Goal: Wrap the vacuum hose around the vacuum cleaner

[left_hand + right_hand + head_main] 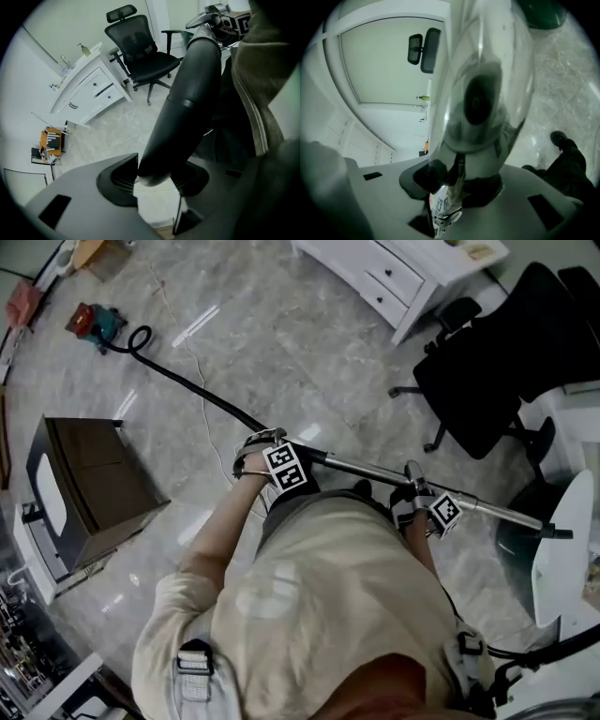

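Left tool (157, 182) pinches the black handle (187, 93), right tool (459, 187) pinches the metal wand (497, 510). Hose (187, 383) trails over the floor (309, 343) to the vacuum cleaner (94, 324) at its far-left edge; a hard pull could tip or drag it.

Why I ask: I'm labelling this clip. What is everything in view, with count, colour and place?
vacuum cleaner: 1, red and teal, on the floor, far upper left
hose: 1, black, across the floor from the vacuum cleaner to the left gripper
wand: 1, silver, running from the hose end past the right gripper
cord: 1, white, on the floor, crossing the hose
office chair: 1, black, upper right
drawer unit: 1, white, top
cabinet: 1, dark brown, left
floor: grey marble
left gripper: 1, grey, shut on the hose end
right gripper: 1, grey, shut on the wand
person's top: 1, beige, bottom centre
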### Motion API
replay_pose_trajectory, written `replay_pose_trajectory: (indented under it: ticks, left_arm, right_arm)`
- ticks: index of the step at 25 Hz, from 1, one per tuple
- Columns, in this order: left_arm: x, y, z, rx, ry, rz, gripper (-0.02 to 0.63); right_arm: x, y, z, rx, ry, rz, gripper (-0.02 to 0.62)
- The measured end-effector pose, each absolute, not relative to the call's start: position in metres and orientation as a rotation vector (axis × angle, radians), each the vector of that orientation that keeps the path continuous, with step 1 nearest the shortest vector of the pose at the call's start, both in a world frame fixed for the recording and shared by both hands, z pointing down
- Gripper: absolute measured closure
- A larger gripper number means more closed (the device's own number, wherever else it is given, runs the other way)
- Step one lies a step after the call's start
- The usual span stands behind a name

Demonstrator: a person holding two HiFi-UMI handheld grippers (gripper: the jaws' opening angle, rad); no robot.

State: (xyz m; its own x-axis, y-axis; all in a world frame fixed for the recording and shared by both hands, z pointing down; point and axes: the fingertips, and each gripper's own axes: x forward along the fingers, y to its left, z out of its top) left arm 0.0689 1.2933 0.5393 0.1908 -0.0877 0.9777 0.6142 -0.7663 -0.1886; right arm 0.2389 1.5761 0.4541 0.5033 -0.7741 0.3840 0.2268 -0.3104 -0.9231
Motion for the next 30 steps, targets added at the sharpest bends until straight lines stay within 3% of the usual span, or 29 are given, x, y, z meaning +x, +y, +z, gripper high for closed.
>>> replay_pose_trajectory:
  ticks: [14,30]
  left_arm:
    - [0.066,1.208,0.552,-1.987,-0.600,-1.548,0.417]
    - [0.061,1.092,0.526,-2.399,-0.082,-1.602,0.417]
  right_arm:
    - [0.246,1.420,0.327,-1.923,1.011,-0.941,0.476]
    - [0.269,1.213,0.267,-1.752,1.729,-1.007,0.472]
